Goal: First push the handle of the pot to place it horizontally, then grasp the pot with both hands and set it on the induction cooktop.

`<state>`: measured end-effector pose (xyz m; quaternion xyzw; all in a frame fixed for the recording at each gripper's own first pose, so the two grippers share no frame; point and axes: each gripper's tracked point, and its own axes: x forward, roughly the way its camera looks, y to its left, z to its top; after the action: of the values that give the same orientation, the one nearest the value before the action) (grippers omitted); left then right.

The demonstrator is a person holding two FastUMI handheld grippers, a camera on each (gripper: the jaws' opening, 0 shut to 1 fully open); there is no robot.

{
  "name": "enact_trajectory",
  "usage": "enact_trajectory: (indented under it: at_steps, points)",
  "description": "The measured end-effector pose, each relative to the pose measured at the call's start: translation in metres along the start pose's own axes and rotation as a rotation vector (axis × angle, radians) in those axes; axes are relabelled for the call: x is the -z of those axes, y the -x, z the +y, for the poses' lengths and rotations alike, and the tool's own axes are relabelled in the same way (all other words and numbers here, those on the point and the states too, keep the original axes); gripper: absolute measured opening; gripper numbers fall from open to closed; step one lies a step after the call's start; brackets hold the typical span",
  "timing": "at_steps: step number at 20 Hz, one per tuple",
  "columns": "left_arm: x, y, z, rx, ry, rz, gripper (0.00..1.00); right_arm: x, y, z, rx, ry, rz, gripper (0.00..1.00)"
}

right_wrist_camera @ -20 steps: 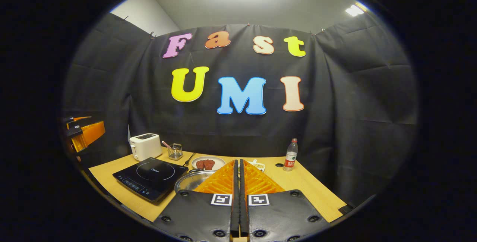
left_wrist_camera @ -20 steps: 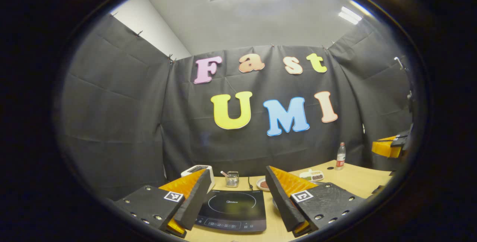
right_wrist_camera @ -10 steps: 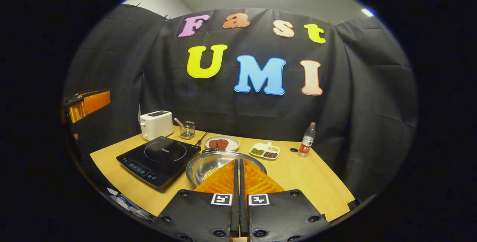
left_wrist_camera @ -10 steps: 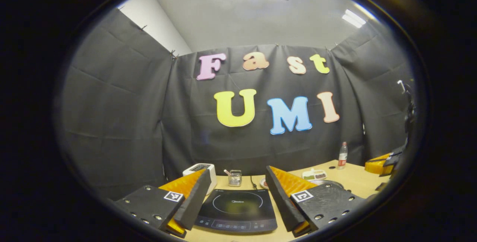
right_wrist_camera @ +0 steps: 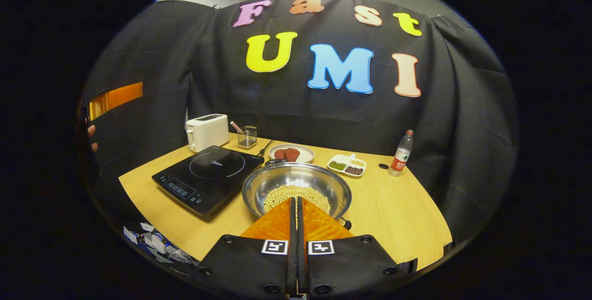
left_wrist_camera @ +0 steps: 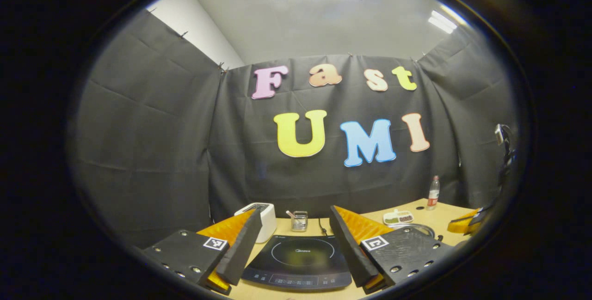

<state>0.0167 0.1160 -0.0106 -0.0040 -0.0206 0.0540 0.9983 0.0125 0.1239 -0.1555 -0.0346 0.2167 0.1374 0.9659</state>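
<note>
A wooden table (right_wrist_camera: 393, 217) holds the induction cooktop (right_wrist_camera: 208, 175), with the bean-filled pot (right_wrist_camera: 296, 191) just right of it. Your right gripper (right_wrist_camera: 296, 205) hangs above the pot's near rim, fingers pressed together on nothing, likely ready to push a handle. Your left gripper (left_wrist_camera: 291, 244) waits spread wide above the cooktop.

silver pot (right_wrist_camera: 296, 188), black cooktop (right_wrist_camera: 209, 175), white toaster (right_wrist_camera: 206, 131), pale wood table (right_wrist_camera: 397, 207)
</note>
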Motion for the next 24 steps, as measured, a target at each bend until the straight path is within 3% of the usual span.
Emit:
enact_trajectory:
  at_steps: [13, 15, 19, 24]
  points:
    - [0.014, -0.024, -0.042, -0.081, -0.033, 0.057, 0.89, 0.089, -0.042, -0.006, -0.194, -0.044, 0.301, 0.02]
    - [0.016, -0.026, -0.047, -0.086, -0.039, 0.066, 0.87, 0.1, -0.048, -0.012, -0.202, -0.062, 0.343, 0.05]
    - [0.02, -0.031, -0.059, -0.083, -0.051, 0.076, 0.89, 0.114, -0.058, -0.026, -0.186, -0.101, 0.397, 0.0]
    - [0.021, -0.039, -0.073, -0.065, -0.054, 0.082, 0.89, 0.117, -0.061, -0.038, -0.185, -0.128, 0.419, 0.02]
